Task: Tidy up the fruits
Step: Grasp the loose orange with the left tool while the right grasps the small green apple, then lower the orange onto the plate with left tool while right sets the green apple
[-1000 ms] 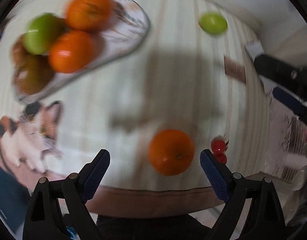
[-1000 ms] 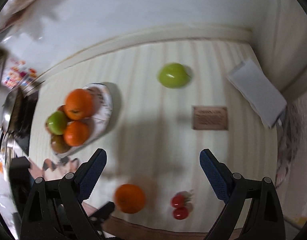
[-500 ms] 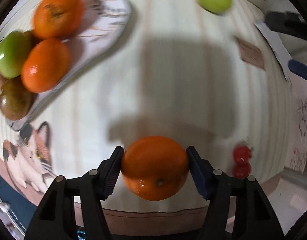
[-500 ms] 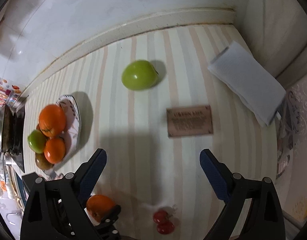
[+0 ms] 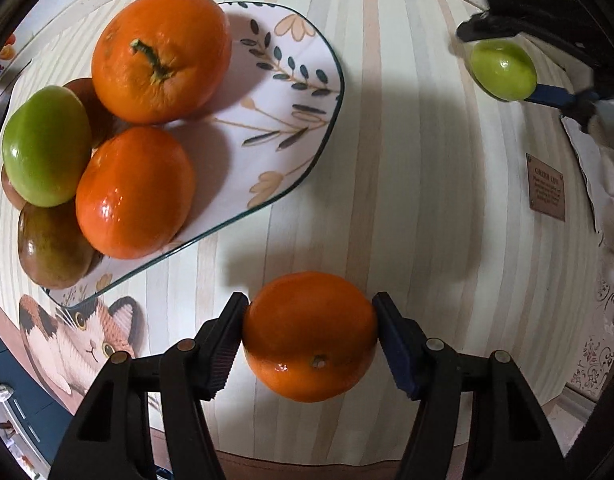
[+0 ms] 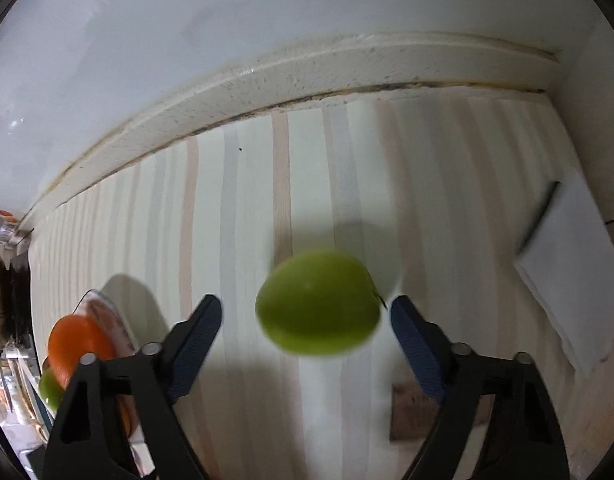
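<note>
My left gripper (image 5: 310, 338) is shut on an orange (image 5: 309, 336), held just above the striped cloth near the front edge. A patterned plate (image 5: 279, 92) at the left holds two oranges (image 5: 161, 50), a green apple (image 5: 47, 146) and brownish fruit (image 5: 53, 248). My right gripper (image 6: 305, 340) is open, its jaws on either side of a loose green apple (image 6: 319, 304) lying on the cloth, with gaps at both pads. That apple also shows in the left wrist view (image 5: 503, 68), between the right gripper's fingers.
A brown card (image 5: 547, 186) and a folded white cloth (image 6: 575, 264) lie at the right. A raised ledge and wall (image 6: 307, 68) bound the far side. A cat-print mat (image 5: 75, 332) lies at the front left, beside the plate.
My left gripper closed on the orange, lifted it and moved toward the plate. My right gripper moved forward and down until the green apple sat between its open jaws.
</note>
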`<state>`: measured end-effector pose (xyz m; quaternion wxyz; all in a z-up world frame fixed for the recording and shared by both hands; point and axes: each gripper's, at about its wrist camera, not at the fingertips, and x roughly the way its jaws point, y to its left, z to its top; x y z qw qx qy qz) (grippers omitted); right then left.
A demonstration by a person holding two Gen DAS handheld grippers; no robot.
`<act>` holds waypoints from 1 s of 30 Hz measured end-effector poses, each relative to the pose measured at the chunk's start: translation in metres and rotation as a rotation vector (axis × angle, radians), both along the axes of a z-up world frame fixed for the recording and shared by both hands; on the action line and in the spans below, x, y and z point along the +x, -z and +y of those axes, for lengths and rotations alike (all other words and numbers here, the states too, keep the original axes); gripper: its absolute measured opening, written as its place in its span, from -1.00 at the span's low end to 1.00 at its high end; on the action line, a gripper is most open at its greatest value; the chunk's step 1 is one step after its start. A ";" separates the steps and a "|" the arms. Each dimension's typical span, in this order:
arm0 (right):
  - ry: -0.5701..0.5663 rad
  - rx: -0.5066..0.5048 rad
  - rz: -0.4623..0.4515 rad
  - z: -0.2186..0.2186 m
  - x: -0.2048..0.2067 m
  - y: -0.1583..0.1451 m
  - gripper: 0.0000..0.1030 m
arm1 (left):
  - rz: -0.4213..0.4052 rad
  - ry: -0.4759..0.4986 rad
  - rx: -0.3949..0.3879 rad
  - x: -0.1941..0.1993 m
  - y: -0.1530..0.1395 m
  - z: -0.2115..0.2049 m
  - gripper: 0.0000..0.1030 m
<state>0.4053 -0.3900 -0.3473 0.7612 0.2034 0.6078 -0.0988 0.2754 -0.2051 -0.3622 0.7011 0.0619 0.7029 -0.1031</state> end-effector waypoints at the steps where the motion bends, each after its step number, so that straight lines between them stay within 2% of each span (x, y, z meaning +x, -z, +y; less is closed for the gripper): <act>1: -0.006 -0.013 0.002 0.000 0.004 0.003 0.46 | 0.002 -0.002 -0.003 0.001 0.000 -0.001 0.19; 3: -0.019 -0.056 0.004 0.002 0.008 0.005 0.28 | 0.005 -0.006 -0.011 0.001 0.000 -0.001 0.19; 6: -0.034 -0.052 -0.009 0.002 0.008 0.006 0.28 | 0.000 -0.006 -0.015 0.003 -0.001 0.001 0.19; 8: -0.054 -0.048 -0.007 0.007 0.003 0.007 0.28 | -0.012 0.004 -0.010 0.031 -0.010 0.020 0.19; 14: -0.120 -0.002 -0.035 0.038 -0.022 -0.004 0.27 | -0.046 -0.004 -0.034 0.022 -0.032 0.027 0.19; 20: -0.180 0.099 -0.070 0.077 -0.049 -0.023 0.27 | -0.091 -0.016 -0.066 0.008 -0.060 0.049 0.19; 26: -0.241 0.193 -0.115 0.126 -0.055 -0.045 0.27 | -0.122 -0.117 -0.117 -0.003 -0.094 0.098 0.19; 30: -0.238 0.225 -0.140 0.142 -0.039 -0.048 0.27 | -0.159 -0.198 -0.135 -0.004 -0.115 0.131 0.19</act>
